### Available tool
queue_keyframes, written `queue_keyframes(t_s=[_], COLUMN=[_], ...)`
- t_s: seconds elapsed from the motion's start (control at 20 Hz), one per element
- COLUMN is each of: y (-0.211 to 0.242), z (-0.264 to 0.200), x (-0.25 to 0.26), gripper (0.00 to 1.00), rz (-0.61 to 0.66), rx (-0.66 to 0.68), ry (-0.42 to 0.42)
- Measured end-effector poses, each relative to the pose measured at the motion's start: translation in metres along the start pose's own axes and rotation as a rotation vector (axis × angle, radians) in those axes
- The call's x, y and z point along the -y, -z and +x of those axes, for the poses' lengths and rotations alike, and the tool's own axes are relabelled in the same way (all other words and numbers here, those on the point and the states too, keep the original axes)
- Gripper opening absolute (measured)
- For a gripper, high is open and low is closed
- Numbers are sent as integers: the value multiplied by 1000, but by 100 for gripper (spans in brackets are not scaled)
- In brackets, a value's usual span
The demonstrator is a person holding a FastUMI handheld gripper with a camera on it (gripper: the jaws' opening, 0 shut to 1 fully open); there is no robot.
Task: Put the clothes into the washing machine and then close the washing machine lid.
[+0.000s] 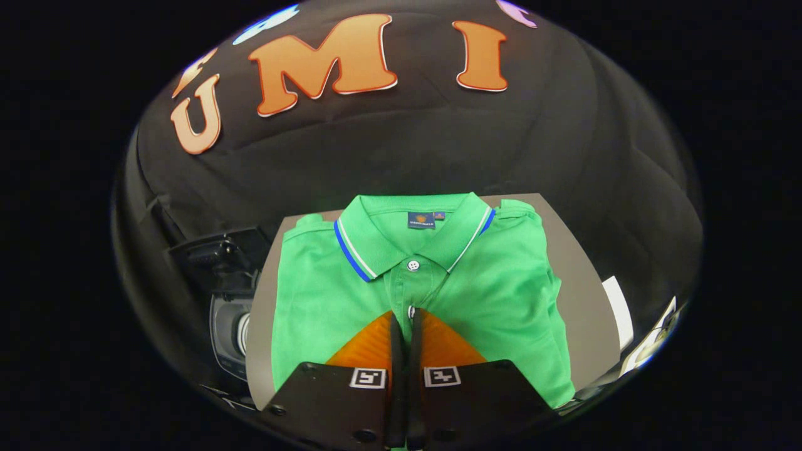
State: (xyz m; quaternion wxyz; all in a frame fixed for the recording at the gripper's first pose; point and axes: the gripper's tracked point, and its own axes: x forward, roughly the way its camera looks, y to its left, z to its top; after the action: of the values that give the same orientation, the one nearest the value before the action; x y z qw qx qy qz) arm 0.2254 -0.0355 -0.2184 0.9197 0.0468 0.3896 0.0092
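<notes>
A green polo shirt [501,294], folded flat with its blue-and-white trimmed collar pointing away from me, lies on a small grey table [583,300]. My gripper [405,314] is over the shirt's front, its tips at the button placket just below the collar. The two fingers [395,338] stand close together, with only a thin slit between them. The cloth around the tips looks flat, with no bunch raised between them. The washing machine [229,326] stands left of the table and lower, showing a round opening and a dark raised lid [213,254].
The black cloth booth wall hangs close behind the table. A white sheet [617,307] and a printed card [651,338] lie at the table's right side. The shirt covers most of the tabletop, leaving narrow bare strips left and right.
</notes>
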Motion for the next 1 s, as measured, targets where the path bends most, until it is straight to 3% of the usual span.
queue_keyframes(t_s=[0.4,0.6,1.0], y=[-41,-63,-81], z=[-46,-92,-177], x=[-10,-16,-75], gripper=[9,8,8], rz=[2,-10,15], rx=[210,306,457], ry=[-51,-73,-191])
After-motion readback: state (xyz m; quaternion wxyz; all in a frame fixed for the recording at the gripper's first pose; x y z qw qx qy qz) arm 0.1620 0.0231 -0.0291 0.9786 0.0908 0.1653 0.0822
